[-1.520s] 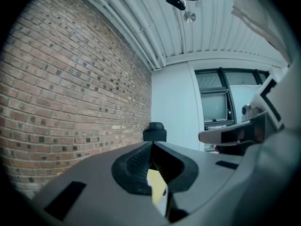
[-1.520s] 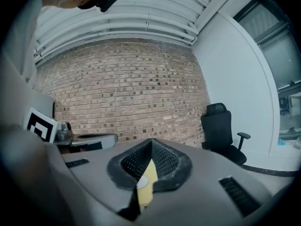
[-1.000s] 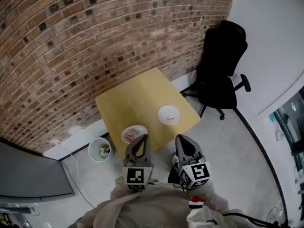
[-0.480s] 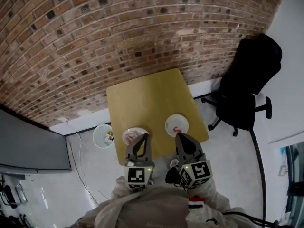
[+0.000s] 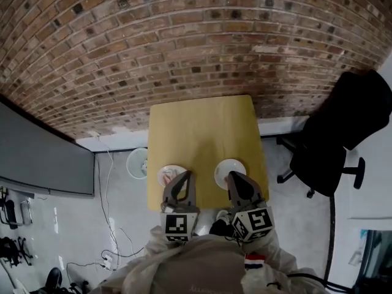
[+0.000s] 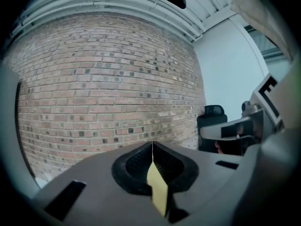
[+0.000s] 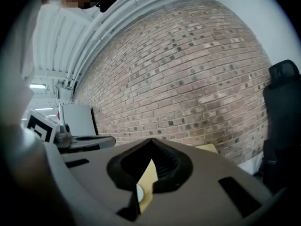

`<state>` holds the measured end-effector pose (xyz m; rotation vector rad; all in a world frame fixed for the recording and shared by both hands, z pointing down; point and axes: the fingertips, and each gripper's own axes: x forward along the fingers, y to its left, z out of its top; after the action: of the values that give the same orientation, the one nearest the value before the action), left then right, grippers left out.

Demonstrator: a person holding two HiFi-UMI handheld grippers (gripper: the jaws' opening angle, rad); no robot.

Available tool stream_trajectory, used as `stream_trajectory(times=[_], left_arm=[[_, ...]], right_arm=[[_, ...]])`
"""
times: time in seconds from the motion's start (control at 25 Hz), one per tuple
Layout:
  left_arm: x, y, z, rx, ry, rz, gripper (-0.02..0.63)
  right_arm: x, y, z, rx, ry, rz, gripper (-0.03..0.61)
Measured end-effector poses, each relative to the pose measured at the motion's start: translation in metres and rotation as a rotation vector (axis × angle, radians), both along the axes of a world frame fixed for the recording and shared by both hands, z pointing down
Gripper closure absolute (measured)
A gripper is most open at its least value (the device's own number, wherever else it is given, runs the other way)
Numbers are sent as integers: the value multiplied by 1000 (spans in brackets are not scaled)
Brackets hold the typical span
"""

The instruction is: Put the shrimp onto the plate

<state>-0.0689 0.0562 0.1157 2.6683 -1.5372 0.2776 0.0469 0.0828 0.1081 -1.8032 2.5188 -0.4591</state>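
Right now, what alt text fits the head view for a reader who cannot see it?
A person holds the grey left hand-held gripper and grey right hand-held gripper, both shut, before a square yellow wooden table bearing a left round white plate and a right round white plate. A brick wall stands behind, a black office chair at right.

A square yellow table [image 5: 202,127] stands with its far edge at the foot of a brick wall [image 5: 184,35]. A white mesh waste bin [image 5: 137,163] sits on the grey floor [image 5: 79,231] just beside the table's left edge, and a black office chair [image 5: 343,133] stands off the right edge. A grey panel [image 5: 37,158] stands at far left, with cables [image 5: 105,207] on the floor nearby.
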Motion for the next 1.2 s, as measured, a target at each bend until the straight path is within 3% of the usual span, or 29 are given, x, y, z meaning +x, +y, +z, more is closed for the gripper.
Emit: stream_trajectory(times=[0.24,0.52,1.2], left_arm=[[0,-3,8,-18,-33,-98,601],[-45,-7,24,-49,-44,-204,601],[-118,-28,92,-115,-44,-242,601]], right_arm=[[5,-17,16,-31,-23,-95,555],[-22,-28,28,-53,-25,-158,555],[-67,-58,70,-94,47,-144,555]])
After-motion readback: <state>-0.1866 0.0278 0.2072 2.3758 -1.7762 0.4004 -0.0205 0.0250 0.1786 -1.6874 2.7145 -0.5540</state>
